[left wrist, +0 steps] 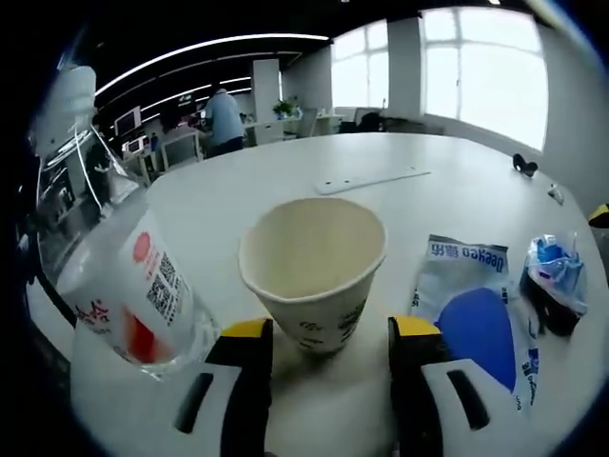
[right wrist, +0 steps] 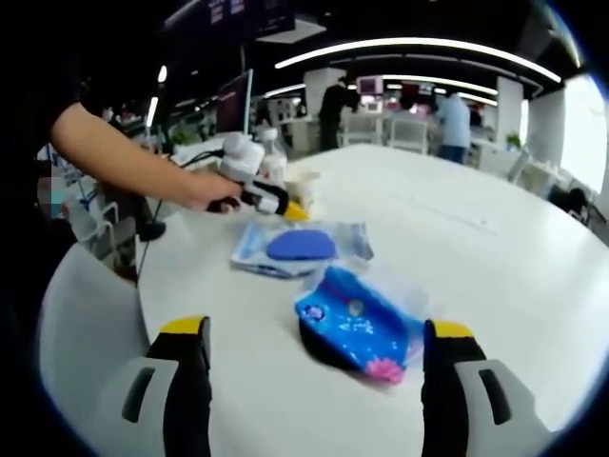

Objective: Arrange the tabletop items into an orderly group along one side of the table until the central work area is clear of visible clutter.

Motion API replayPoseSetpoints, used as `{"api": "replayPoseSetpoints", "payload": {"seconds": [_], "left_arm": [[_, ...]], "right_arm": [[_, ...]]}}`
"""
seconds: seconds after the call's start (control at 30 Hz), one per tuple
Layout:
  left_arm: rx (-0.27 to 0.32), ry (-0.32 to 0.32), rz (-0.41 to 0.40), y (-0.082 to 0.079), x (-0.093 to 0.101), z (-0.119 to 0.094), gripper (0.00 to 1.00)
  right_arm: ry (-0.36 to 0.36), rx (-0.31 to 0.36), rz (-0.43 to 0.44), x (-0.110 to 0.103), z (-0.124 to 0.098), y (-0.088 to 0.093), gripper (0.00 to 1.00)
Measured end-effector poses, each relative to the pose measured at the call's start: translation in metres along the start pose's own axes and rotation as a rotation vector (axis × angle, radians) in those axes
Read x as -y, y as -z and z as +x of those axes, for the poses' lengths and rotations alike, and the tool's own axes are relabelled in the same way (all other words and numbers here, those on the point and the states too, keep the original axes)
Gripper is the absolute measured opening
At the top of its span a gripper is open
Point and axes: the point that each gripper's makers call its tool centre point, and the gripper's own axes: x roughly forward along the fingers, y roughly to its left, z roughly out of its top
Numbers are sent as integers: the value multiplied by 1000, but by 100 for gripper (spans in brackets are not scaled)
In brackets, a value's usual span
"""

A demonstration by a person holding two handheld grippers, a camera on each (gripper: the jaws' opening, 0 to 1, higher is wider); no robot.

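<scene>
A tan paper cup (left wrist: 314, 271) stands upright between the yellow-tipped jaws of my left gripper (left wrist: 330, 333), which is open with small gaps on both sides of the cup's base. A clear water bottle (left wrist: 119, 276) with a red and white label leans just left of it. To the right lie a flat white-and-blue packet (left wrist: 471, 309) and a crinkled blue packet (left wrist: 555, 271). My right gripper (right wrist: 314, 328) is open, low over the crinkled blue packet (right wrist: 360, 324). Beyond it are the flat packet (right wrist: 300, 246), the cup (right wrist: 306, 188) and the left gripper (right wrist: 285, 205) held by a hand.
The round white table (left wrist: 285, 181) carries a thin white strip (left wrist: 371, 179) farther out and small dark items (left wrist: 523, 164) near its far edge. A white chair (right wrist: 81, 324) stands by the near rim. People stand at desks (right wrist: 409, 124) in the background.
</scene>
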Motion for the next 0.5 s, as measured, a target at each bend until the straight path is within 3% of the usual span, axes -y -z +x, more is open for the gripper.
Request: {"api": "replayPoseSetpoints", "payload": {"seconds": [0.5], "left_arm": [[-3,7,-17,3,6,-15,54]], "right_arm": [[-4,18,-9,-6,-5,-6,90]]}}
